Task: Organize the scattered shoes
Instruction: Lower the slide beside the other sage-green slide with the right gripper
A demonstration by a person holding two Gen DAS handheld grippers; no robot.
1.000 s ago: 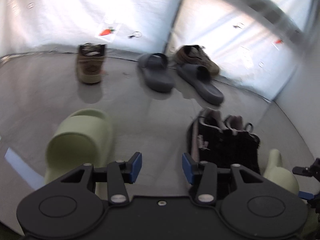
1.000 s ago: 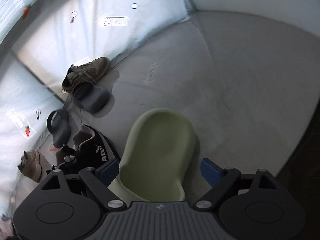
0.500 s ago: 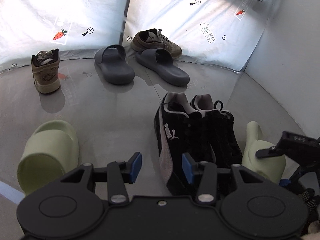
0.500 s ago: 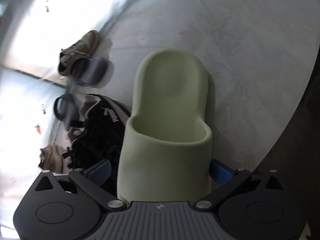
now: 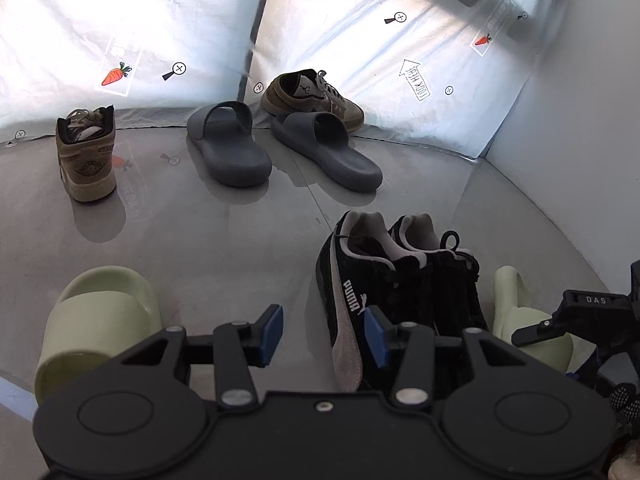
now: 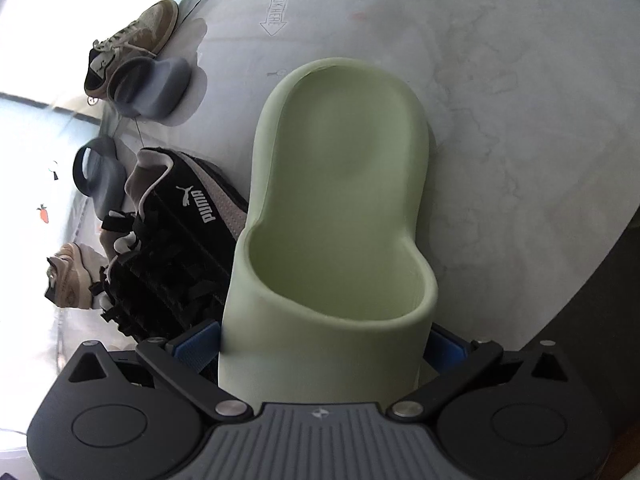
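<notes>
A pale green slide (image 6: 336,220) lies on the grey table, and its strap end fills the gap in my right gripper (image 6: 320,344). That gripper is open wide, with a blue pad close along each side of the slide. The same slide (image 5: 516,312) and right gripper (image 5: 580,320) show at the right of the left wrist view. Its mate (image 5: 96,320) lies at the near left. My left gripper (image 5: 324,336) hangs open and empty over the table, just left of a black Puma pair (image 5: 400,292).
Two grey slides (image 5: 228,148) (image 5: 328,152) lie further back. A tan high-top (image 5: 86,156) stands at the far left and a tan low sneaker (image 5: 316,98) rests against the white backdrop. The table's dark edge (image 6: 580,300) runs close on the right.
My right gripper has moved forward over the green slide and its jaws have spread wider around it. The left view has swung right, bringing the black pair closer.
</notes>
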